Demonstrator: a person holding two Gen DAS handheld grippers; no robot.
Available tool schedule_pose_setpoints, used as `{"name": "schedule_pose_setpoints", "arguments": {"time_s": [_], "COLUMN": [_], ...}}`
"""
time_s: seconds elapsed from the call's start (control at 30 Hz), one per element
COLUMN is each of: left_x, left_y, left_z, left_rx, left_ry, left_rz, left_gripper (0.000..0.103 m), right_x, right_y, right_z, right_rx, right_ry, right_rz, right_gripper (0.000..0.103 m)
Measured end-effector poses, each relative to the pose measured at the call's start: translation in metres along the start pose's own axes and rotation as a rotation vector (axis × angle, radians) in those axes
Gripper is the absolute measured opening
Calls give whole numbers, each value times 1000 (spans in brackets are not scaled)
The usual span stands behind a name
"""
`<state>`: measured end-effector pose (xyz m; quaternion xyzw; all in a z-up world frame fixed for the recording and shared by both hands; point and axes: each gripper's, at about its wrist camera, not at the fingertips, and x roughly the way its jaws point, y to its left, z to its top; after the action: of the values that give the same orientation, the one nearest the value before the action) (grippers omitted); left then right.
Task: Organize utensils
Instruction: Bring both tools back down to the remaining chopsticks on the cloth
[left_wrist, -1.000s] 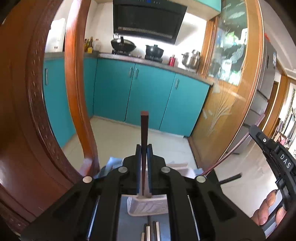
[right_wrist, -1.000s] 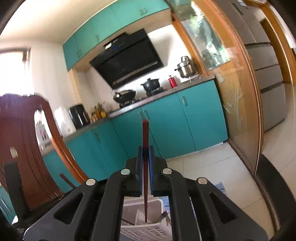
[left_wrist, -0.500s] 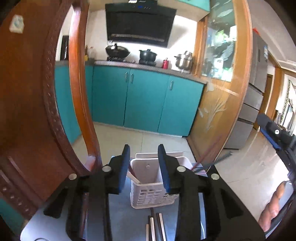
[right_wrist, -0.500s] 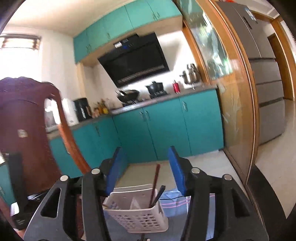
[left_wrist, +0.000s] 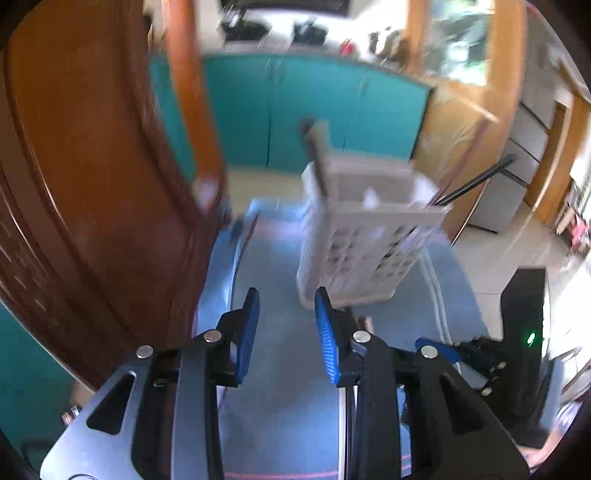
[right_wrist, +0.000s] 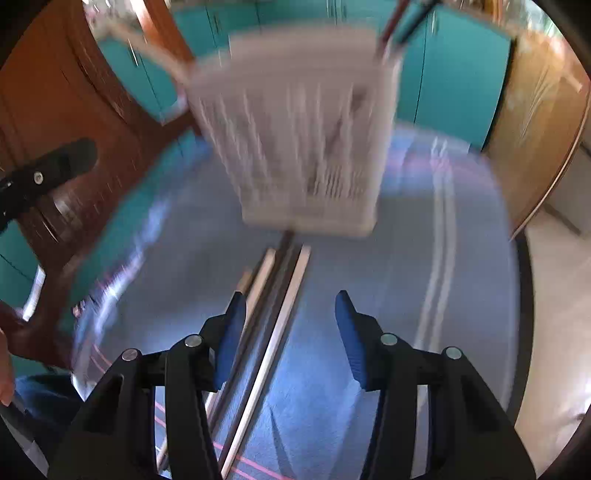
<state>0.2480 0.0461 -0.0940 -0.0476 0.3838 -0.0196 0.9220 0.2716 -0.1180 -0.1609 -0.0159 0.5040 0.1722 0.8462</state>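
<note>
Both jaws wide, empty. Right gripper (right_wrist: 290, 321) over loose chopsticks (right_wrist: 280, 317); white utensil basket (right_wrist: 299, 133) beyond. Left gripper (left_wrist: 286, 332) near basket: risk of nudging it, scattering sticks.

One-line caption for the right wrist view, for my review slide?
Open right gripper above loose chopsticks on the blue mat, white utensil basket blurred ahead.

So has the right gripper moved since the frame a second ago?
Yes. The right gripper has tipped down: the teal cabinets filled its view earlier, now the blue mat and pale chopsticks do. Its jaws, just opened, hold nothing.
</note>
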Motion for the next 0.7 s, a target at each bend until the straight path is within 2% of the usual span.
{"name": "schedule_pose_setpoints", "arguments": {"time_s": [0.07, 0.17, 0.2, 0.27, 0.43, 0.53, 0.7], "left_x": [8, 12, 13, 18, 33, 38, 49], "left_y": [7, 6, 6, 5, 4, 4, -5], "left_z": [-2, -5, -7, -12, -17, -21, -29], "left_rx": [-26, -17, -14, -12, -5, 3, 41], "left_ry": [48, 65, 72, 101, 155, 177, 232], "left_rz": [-8, 13, 12, 7, 10, 5, -9], "left_gripper": [32, 38, 39, 39, 41, 44, 45], "right_x": [15, 28, 30, 31, 25, 15, -6], "right_y": [5, 12, 10, 10, 5, -9, -42], "right_z": [-5, -14, -15, -15, -18, -16, -13], "right_rx": [-15, -36, -17, -10, 17, 45, 122], "right_ry": [51, 88, 76, 88, 95, 75, 40], "right_rz": [-5, -52, -41, -16, 0, -42, -101], "right_gripper": [50, 49, 46, 15, 14, 3, 3]}}
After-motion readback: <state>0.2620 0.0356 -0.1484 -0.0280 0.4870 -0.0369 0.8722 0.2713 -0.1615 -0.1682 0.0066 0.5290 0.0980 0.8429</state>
